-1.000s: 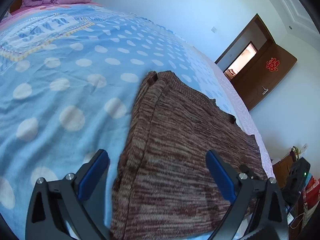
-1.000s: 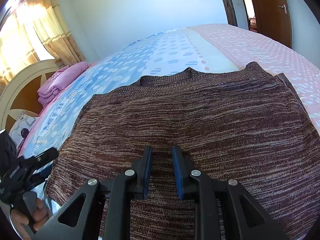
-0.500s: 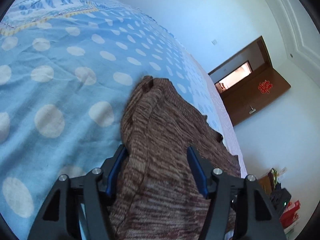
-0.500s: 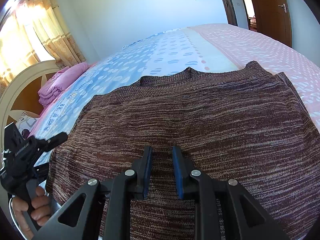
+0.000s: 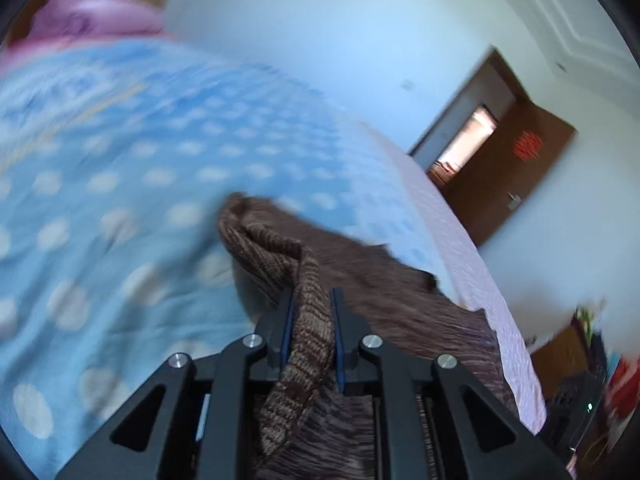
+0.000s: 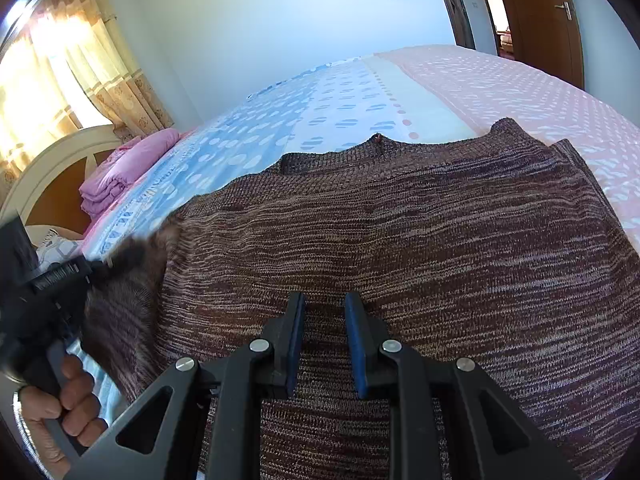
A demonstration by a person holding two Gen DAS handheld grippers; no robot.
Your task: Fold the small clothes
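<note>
Brown knit sweater (image 6: 400, 248) spread flat on polka-dot bedspread (image 5: 120, 184). Left gripper (image 5: 312, 312) closing on bunched side edge, fabric between pads. Right gripper (image 6: 325, 320) narrowly parted, empty, hovering over cloth. Best: lift edge evenly, carry toward middle without dragging the body.

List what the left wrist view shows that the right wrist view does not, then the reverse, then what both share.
Only the left wrist view: the left claw closing on a bunched edge of the brown knit sweater, the fabric pinched between its pads, and cluttered items beside the bed at lower right.

Only the right wrist view: the right claw over the spread sweater with nothing visibly gripped, the hand holding the left claw's handle, the curtains, the headboard.

Both: the sweater, the polka-dot bedsheet, the folded pink blanket, the brown door.
</note>
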